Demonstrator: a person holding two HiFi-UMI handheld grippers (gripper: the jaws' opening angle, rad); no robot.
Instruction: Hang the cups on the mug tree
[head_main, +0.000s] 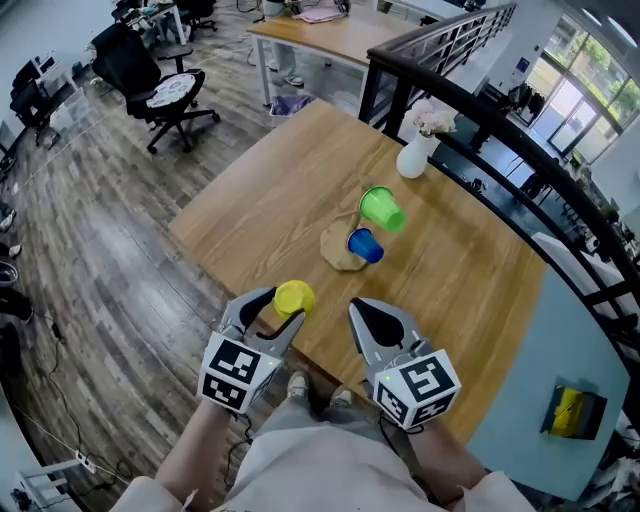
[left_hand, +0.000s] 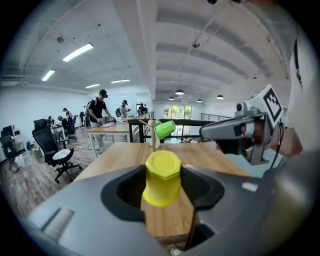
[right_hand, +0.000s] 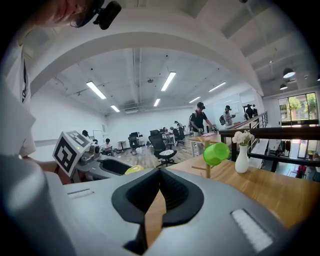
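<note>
Head view: my left gripper (head_main: 278, 308), clenched on the yellow cup (head_main: 293, 297) with its axis roughly upright, sits near-left of the mug tree (head_main: 340, 252), which bears the green cup (head_main: 381, 209) and blue cup (head_main: 364, 245); my right gripper (head_main: 360, 310), pinched closed and empty, is marginally nearer the tree.

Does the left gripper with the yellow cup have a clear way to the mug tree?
Probably yes: only bare table lies between left gripper and mug tree, where a green cup and a blue cup hang.
</note>
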